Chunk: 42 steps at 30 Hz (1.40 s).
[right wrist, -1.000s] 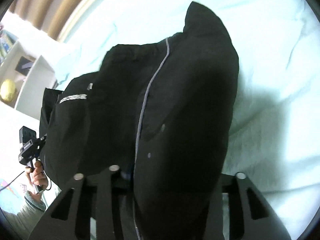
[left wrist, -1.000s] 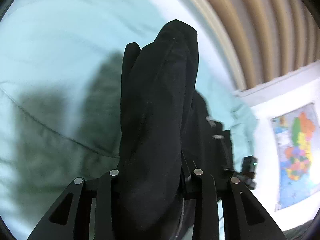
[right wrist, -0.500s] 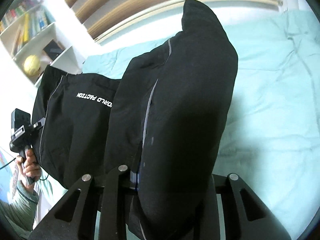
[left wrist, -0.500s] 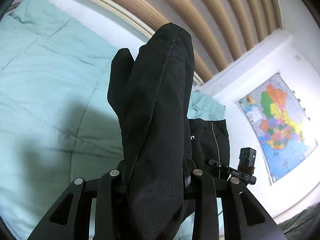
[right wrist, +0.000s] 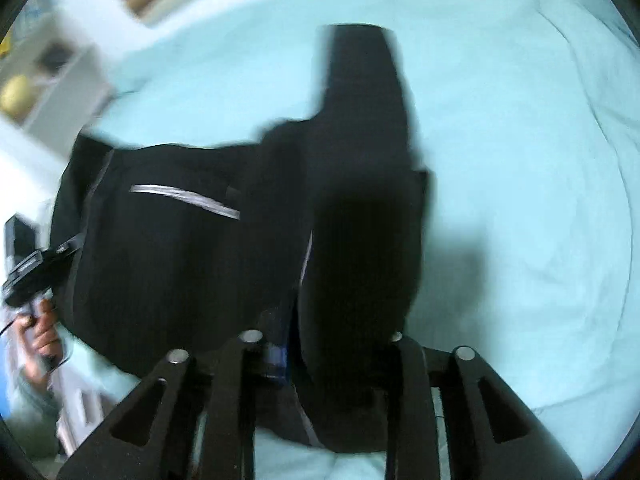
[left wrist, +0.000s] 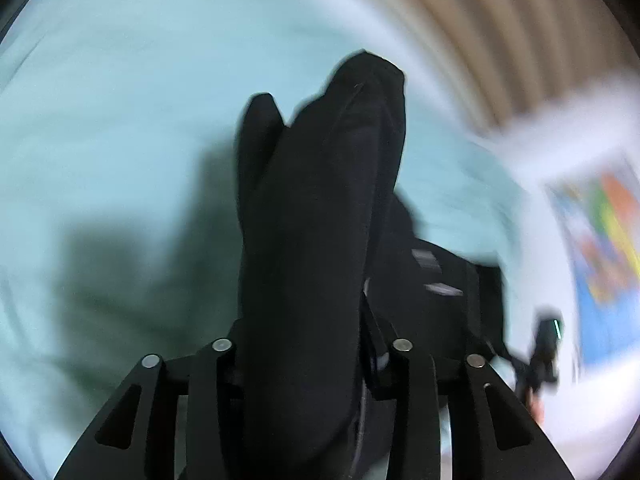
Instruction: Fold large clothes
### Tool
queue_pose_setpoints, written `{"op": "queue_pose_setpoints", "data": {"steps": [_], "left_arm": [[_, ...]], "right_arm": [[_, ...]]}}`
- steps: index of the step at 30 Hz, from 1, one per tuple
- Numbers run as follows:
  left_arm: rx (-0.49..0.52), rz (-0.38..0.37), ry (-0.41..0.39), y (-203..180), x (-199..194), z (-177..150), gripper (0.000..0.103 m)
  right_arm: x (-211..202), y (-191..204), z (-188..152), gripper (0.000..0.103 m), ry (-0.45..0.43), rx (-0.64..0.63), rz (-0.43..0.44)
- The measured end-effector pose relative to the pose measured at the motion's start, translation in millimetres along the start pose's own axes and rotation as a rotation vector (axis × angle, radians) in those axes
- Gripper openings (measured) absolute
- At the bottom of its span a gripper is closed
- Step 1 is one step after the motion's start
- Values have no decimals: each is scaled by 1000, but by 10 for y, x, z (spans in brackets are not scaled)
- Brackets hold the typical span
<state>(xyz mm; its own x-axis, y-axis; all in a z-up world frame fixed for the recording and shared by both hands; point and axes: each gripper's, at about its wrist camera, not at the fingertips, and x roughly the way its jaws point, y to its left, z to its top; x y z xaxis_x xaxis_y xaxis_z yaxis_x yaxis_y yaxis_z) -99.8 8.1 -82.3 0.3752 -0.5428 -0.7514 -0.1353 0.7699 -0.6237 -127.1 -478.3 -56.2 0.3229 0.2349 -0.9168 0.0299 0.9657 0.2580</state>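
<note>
A large black garment (left wrist: pixel 312 240) with thin grey piping and a white stripe of lettering hangs over a pale green bed. My left gripper (left wrist: pixel 308 352) is shut on a thick fold of it that stands up between the fingers. My right gripper (right wrist: pixel 320 344) is shut on another fold of the same garment (right wrist: pixel 360 208); the rest of the cloth (right wrist: pixel 168 240) spreads to the left of it. The fingertips of both grippers are hidden by the cloth. Both views are motion-blurred.
The pale green quilt (left wrist: pixel 100 120) fills most of both views (right wrist: pixel 520 160). A slatted wooden headboard (left wrist: pixel 500 40) and a coloured wall map (left wrist: pixel 600 232) are at the right. A white shelf (right wrist: pixel 44 80) stands at the left. The other hand-held gripper shows at each view's edge (right wrist: pixel 28 272).
Both grippers have swung back down toward the bed with the garment still held. The headboard and wall have slid out toward the frame edges, and the garment's lettered panel now hangs lower.
</note>
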Motion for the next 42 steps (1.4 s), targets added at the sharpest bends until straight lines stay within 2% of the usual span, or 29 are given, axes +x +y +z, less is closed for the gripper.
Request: {"op": "queue_pose_setpoints", "data": {"steps": [1, 2, 4, 5, 7, 8, 11, 15, 17, 20, 23, 25, 27, 29, 30, 34, 37, 39, 42], "left_arm": [[-71, 18, 27, 229, 89, 19, 43], [-138, -12, 51, 473, 172, 14, 46], [-189, -75, 67, 602, 183, 5, 52], [-195, -71, 72, 591, 158, 9, 54], [-157, -26, 55, 502, 22, 44, 53], [-126, 0, 21, 435, -116, 68, 53], [-111, -3, -58, 350, -489, 140, 53], [-44, -4, -131, 169, -843, 241, 55], [13, -12, -140, -9, -891, 248, 58], [110, 36, -101, -307, -700, 132, 60], [158, 122, 0, -402, -282, -29, 60], [155, 193, 47, -337, -35, -111, 60], [153, 227, 51, -235, 172, -167, 60], [173, 275, 59, -274, 243, -170, 60], [193, 300, 62, -331, 240, -176, 60], [269, 379, 57, -569, 151, -230, 60], [292, 366, 48, -671, -24, -339, 60], [332, 376, 11, -804, -161, -437, 60], [403, 368, -33, -1074, -339, -584, 60]], "right_arm": [[108, -86, -17, 51, 16, 30, -47], [242, -221, -44, 55, 43, 81, -65], [371, -413, -97, 57, 68, 172, 7], [375, -480, -120, 59, 68, 207, 22], [299, -546, -151, 62, 60, 222, 17], [227, -569, -171, 64, 48, 219, 9], [16, -654, -271, 66, 24, 186, -46], [-280, -422, -254, 67, -19, 76, -178], [-367, -222, -245, 70, -43, 24, -198], [-350, 53, -251, 73, -61, -44, -224], [-27, 121, -275, 73, -6, -63, -203], [246, 47, -304, 73, 50, -52, -243], [564, -169, -333, 85, 108, 43, -162], [682, -420, -345, 88, 116, 189, -48], [676, -450, -340, 88, 113, 208, -37], [446, -244, -333, 89, 76, 138, -140], [101, -56, -406, 88, 16, 98, -189], [-176, 132, -443, 88, -48, 83, -205], [-540, 401, -460, 89, -123, 79, -319]]}}
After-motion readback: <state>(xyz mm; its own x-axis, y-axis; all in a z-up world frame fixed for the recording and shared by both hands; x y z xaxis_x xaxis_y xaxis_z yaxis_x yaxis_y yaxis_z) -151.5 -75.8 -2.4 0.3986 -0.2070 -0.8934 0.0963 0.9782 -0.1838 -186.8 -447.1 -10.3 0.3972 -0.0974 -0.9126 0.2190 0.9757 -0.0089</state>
